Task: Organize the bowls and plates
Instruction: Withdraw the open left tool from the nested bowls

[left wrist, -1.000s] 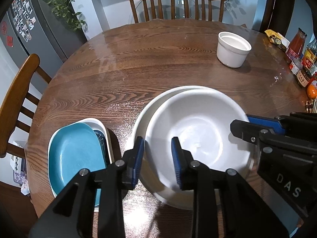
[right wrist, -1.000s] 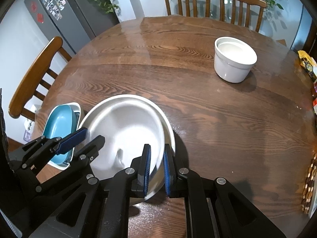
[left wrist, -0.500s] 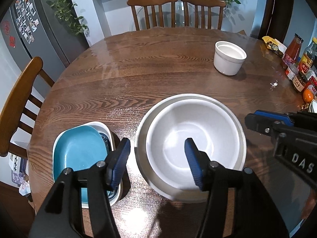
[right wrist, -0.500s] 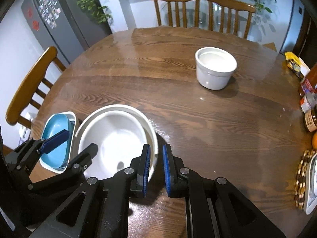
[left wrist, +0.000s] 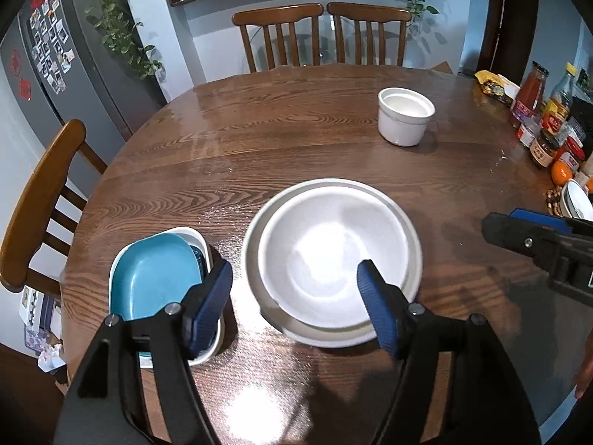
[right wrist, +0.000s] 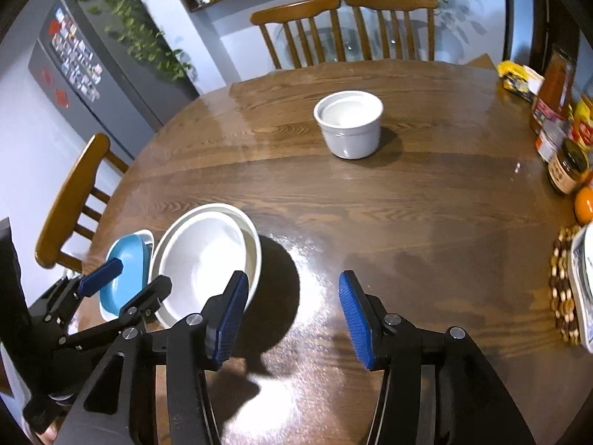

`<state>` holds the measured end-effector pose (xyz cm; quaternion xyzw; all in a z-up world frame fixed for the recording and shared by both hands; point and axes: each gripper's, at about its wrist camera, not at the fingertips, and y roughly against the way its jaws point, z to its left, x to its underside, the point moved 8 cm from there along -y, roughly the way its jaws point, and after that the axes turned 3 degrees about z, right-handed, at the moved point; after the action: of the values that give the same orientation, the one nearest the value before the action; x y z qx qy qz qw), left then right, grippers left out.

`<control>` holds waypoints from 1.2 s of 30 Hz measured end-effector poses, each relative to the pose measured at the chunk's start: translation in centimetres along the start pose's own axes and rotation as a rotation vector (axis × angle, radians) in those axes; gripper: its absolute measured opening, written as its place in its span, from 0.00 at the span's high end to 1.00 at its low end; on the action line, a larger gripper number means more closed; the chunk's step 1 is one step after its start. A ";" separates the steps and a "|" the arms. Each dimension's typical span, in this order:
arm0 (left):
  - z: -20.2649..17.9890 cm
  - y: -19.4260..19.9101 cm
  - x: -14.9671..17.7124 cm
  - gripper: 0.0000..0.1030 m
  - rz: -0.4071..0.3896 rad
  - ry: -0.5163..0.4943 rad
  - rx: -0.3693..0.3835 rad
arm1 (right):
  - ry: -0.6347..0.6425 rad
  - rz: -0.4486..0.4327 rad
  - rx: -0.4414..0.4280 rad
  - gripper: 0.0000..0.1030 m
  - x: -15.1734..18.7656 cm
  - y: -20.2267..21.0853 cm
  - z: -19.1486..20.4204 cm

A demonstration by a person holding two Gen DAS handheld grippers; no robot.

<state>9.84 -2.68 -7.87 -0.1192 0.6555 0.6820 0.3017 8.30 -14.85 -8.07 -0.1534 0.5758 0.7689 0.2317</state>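
Now the small white bowl [right wrist: 348, 122] stands alone far across the counter [right wrist: 426, 222], ahead of the right tool [right wrist: 292, 313], nearer it than the left tool [left wrist: 294, 307]; both tools have just spread, pinching nothing; stacked white bowls [left wrist: 333, 259] sit below the left.

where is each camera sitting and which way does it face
Left wrist: rides the left gripper, looking down and forward at nested white bowls and the teal dish; its open fingers and the right gripper's tip show.
Right wrist: rides the right gripper, facing bare table right of the bowls; its open fingers and the left gripper show.
Shared: the bowls, teal dish, white ramekin, chairs.
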 end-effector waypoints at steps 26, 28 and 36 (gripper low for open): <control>-6.8 1.7 2.2 0.20 0.021 -0.166 0.000 | -0.137 -0.025 -0.059 0.50 4.0 3.2 -6.1; -7.3 1.8 2.4 0.20 0.022 -0.175 0.001 | -0.143 -0.027 -0.061 0.50 4.2 3.4 -6.5; -9.3 2.2 2.8 0.20 0.028 -0.204 0.004 | -0.168 -0.033 -0.063 0.50 5.3 4.2 -8.3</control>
<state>4.27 -10.85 -8.66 -0.0392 0.6243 0.6933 0.3578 1.32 -22.81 -9.70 -0.1049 0.5274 0.7929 0.2867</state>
